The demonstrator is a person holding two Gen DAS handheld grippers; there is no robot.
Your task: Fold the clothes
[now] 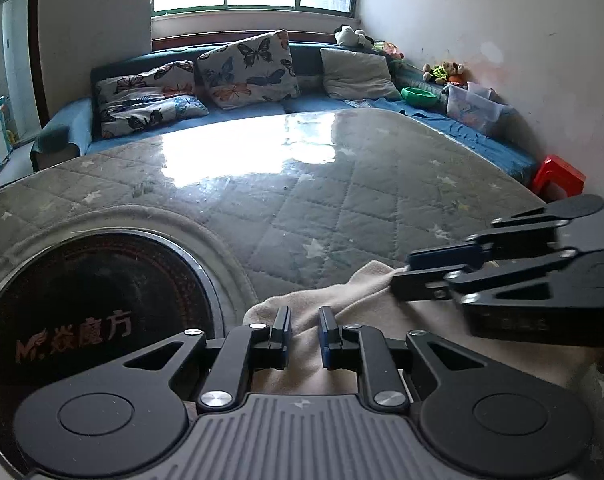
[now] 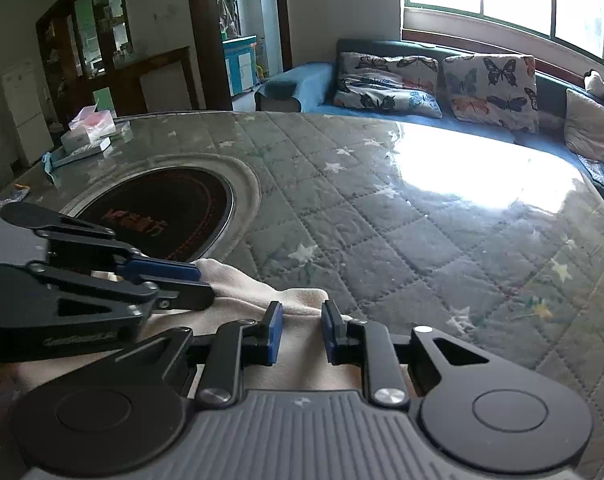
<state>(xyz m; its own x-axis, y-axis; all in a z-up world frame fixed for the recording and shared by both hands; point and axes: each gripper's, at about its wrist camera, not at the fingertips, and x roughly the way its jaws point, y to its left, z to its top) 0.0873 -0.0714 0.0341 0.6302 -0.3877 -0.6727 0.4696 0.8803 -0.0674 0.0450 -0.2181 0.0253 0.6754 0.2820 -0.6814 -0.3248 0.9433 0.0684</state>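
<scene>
A beige cloth point(image 1: 342, 296) lies at the near edge of the quilted table top point(image 1: 342, 200). My left gripper point(image 1: 305, 334) sits over its far edge with jaws a little apart and cloth between them. My right gripper point(image 1: 402, 276) comes in from the right, its fingers close together at the cloth's edge. In the right wrist view the right gripper point(image 2: 302, 332) has jaws a little apart over the cloth point(image 2: 257, 292). The left gripper point(image 2: 203, 284) there has fingers close together on the cloth's corner.
A round black cooktop point(image 1: 93, 300) is set in the table at the left, also in the right wrist view point(image 2: 161, 212). A blue sofa with butterfly pillows point(image 1: 245, 68) runs behind the table. A red stool point(image 1: 558, 176) stands at the right. Boxes point(image 2: 89, 132) sit at the table's far left.
</scene>
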